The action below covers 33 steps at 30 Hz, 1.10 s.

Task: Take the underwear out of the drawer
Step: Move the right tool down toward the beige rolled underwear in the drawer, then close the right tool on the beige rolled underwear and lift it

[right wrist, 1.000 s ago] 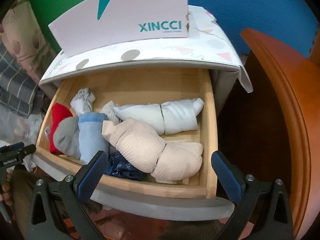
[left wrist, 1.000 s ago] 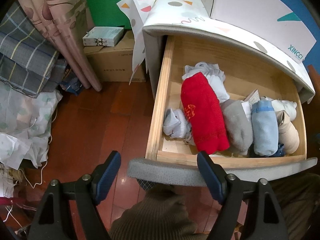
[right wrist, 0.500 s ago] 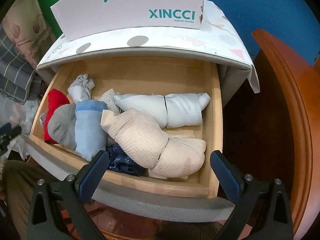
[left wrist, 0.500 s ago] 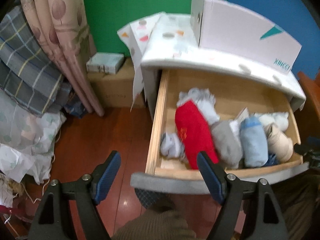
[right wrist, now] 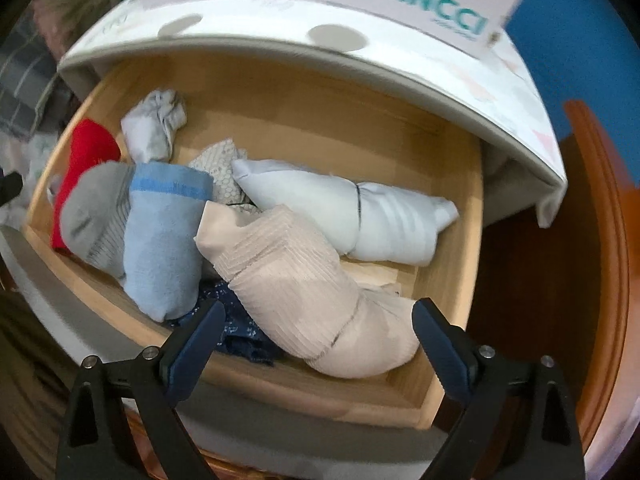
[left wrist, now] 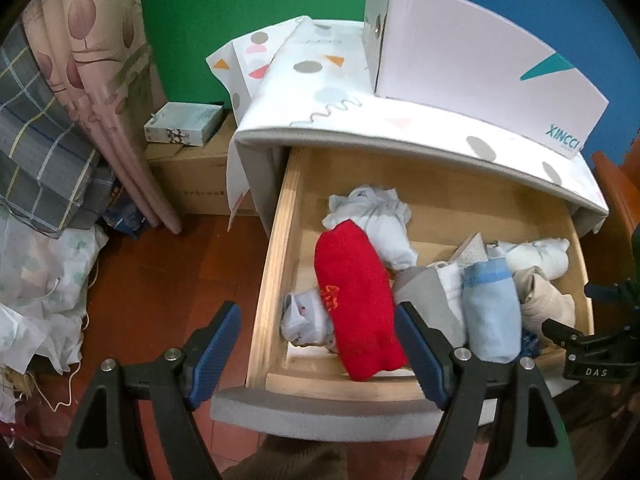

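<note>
Showing only rightward: navy garment [right wrist: 236, 332] between wide right gripper [right wrist: 318, 330] fingers, left gripper [left wrist: 318, 344] wide.

Open drawer [left wrist: 276, 264] holds red roll [left wrist: 356, 300] beside grey roll [left wrist: 430, 300].

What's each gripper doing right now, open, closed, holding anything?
Left gripper: open, holding nothing, above the front of the open wooden drawer.
Right gripper: open, holding nothing, over the beige ribbed fabric roll.

Green wall [left wrist: 240, 8] meets blue wall [left wrist: 520, 4] above a red-brown wooden floor [left wrist: 160, 280]; leaf-print curtain [left wrist: 88, 64] hangs left.
</note>
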### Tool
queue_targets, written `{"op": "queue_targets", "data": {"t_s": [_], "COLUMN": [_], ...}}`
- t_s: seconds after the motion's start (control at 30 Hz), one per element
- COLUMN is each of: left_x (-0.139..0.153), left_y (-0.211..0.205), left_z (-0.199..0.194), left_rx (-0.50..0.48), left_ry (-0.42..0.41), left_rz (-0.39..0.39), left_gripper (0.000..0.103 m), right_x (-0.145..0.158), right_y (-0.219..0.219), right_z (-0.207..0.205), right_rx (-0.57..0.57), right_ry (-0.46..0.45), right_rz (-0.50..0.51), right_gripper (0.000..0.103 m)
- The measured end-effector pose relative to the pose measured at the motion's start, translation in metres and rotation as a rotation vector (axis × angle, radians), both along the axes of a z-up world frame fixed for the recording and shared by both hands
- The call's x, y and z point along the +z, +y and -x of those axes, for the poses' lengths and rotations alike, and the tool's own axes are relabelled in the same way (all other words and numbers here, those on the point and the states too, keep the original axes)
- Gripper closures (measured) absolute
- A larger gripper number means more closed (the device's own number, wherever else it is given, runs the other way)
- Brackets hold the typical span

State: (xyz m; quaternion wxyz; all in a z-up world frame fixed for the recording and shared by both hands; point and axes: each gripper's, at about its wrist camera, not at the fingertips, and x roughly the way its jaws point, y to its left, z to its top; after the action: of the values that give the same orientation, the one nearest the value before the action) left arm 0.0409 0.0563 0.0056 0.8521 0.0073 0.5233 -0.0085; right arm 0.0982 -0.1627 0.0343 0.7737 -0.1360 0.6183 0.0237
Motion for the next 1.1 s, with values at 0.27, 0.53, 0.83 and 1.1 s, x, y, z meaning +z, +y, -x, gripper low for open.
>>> {"op": "queue_targets", "data": {"t_s": [0.27,0.53,0.83,1.1], "left_x": [-0.012,-0.020,-0.023,-0.026], "left_y": [0.009,0.023,0.026,0.023], "left_z": [-0.003,-0.006,-0.005,-0.007], "left_rx": [0.018,0.075,0.089,0.081], "left_ry": [0.053,0.098,0.116,0.132], "left_rz": [0.070,0.148,0.169,0.162], "left_gripper": [0.022,0.022,0.022,0.022], "right_x": [-0.032,-0.036,-0.040,-0.072], "right_y": [0.000,-0.031,-0.019,0.005], "right_z": [-0.021,-0.039,-0.054,-0.056], "right_rx": [-0.004,-0.134,-0.115,-0.034], "right_ry": [0.126,0.165,0.169,0.212], "right_rz": [0.048,-0.092,-0.065,0.056], "right_gripper": [0.011,0.021,0.030,0.030]}}
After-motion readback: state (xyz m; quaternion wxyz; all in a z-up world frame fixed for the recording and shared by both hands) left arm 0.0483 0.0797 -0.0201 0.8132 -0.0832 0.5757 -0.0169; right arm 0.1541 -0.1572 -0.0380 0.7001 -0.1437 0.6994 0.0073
